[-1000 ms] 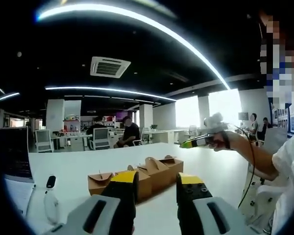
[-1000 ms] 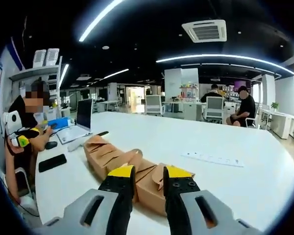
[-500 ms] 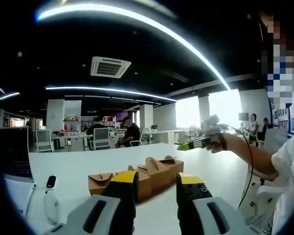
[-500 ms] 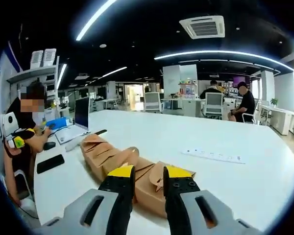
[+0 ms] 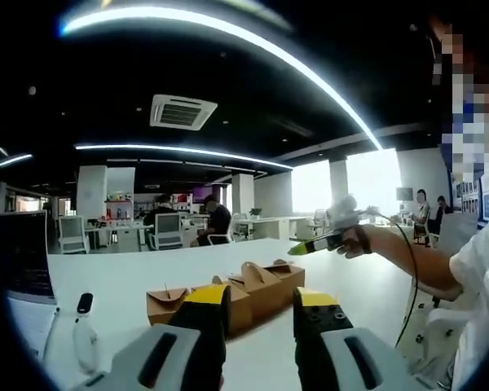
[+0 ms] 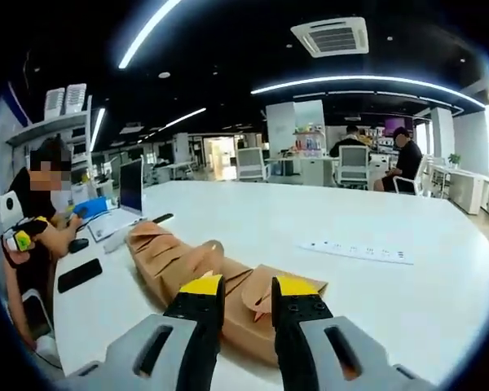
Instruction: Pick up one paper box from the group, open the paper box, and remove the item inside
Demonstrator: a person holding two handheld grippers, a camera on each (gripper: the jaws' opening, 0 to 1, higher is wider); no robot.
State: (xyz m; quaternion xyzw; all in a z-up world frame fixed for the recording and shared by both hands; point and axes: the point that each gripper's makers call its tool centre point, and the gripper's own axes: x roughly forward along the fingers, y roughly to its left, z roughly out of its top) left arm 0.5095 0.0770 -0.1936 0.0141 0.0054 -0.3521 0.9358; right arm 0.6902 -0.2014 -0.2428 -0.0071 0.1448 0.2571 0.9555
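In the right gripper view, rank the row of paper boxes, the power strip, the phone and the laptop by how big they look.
1. Row of paper boxes
2. Power strip
3. Laptop and phone: they look alike, and distance makes ranking them unsure.

The white table [image 6: 407,301] lies bare to the right of the row of paper boxes [image 6: 191,269], up to a power strip [image 6: 356,251]. On the other side a phone [image 6: 79,275] and a laptop [image 6: 124,204] stand close.
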